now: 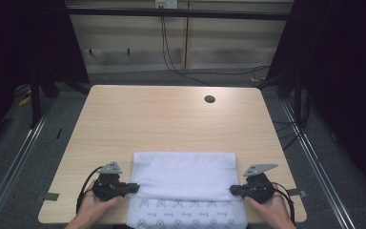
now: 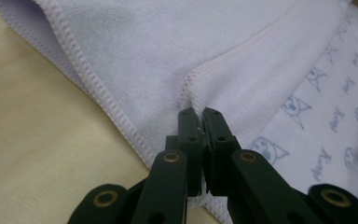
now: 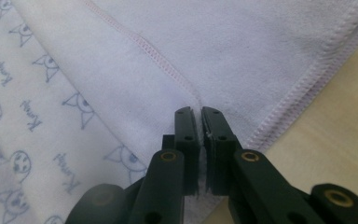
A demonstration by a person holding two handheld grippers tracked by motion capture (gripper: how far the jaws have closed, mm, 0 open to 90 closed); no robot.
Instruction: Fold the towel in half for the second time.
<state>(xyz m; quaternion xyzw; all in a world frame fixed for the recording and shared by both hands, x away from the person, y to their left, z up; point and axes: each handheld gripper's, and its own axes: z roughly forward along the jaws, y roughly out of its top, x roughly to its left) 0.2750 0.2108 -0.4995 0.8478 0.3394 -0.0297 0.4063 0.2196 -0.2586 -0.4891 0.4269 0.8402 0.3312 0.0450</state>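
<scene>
My left tool (image 1: 132, 187) and right tool (image 1: 233, 190) each clenched a corner of the folded flap of the white towel (image 1: 183, 174), which lay low in the frame on the desk (image 1: 171, 119). The towel's near edge was cut off at the bottom. Up close, the stitched hem (image 2: 228, 56) and cat print (image 3: 81, 107) showed clearly.

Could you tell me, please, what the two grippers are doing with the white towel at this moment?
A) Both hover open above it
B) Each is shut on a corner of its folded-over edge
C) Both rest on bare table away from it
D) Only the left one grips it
B: the left gripper and the right gripper each have their jaws closed on a stitched corner of the towel.
</scene>
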